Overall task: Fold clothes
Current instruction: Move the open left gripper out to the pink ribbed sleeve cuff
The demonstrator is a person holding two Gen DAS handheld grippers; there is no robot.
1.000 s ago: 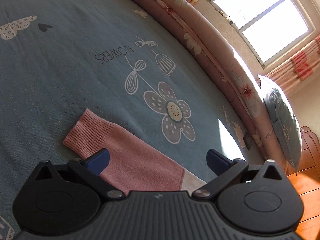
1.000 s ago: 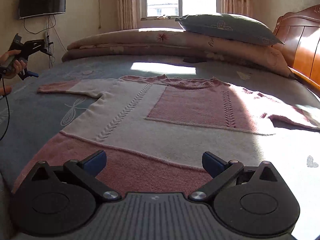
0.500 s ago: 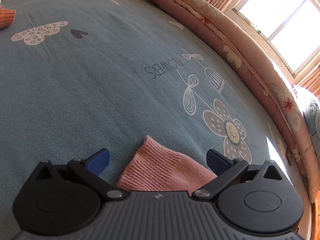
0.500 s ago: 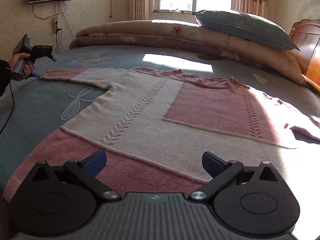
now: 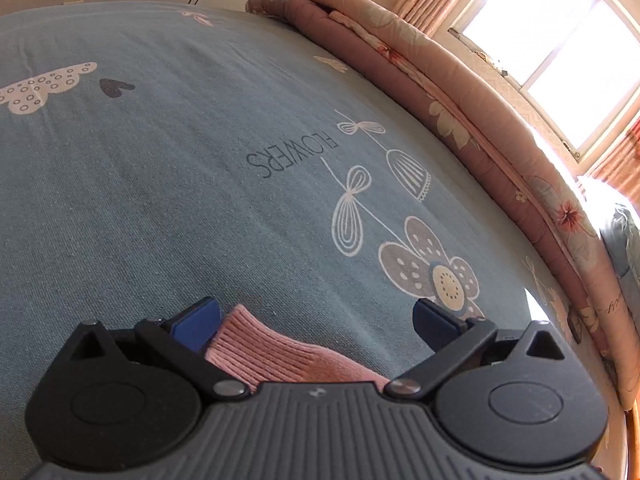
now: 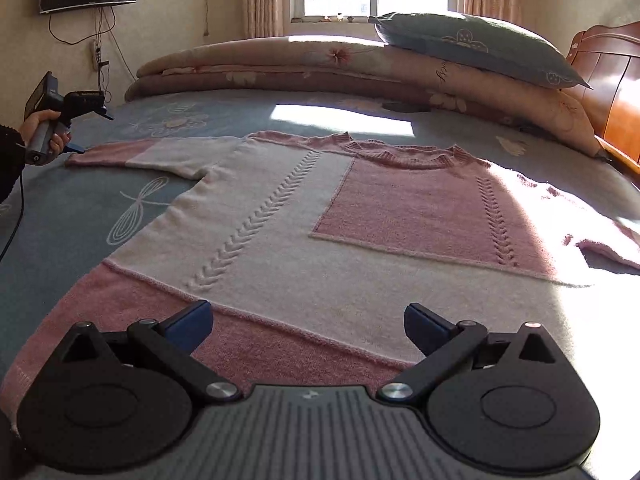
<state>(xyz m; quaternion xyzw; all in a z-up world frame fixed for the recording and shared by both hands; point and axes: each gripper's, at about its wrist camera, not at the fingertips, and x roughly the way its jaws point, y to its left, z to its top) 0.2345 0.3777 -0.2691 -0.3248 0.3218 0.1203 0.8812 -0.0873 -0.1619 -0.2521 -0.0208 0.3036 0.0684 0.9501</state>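
Your right gripper (image 6: 308,330) hangs at the bottom of its frame with fingers spread wide and empty, over the sweater's (image 6: 304,240) pink hem. The sweater lies flat on the blue bed (image 6: 72,216), filling mid-frame. Your left gripper (image 5: 316,320) also has its fingers wide apart, nothing pinched, the pink cuff (image 5: 264,348) lying between them. Beyond lie a rolled quilt (image 6: 320,68) and pillow (image 6: 472,46).

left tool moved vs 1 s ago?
Yes. The left tool has backed toward the sleeve's cuff, off the sleeve; the sheet's printed flower sat farther left before.
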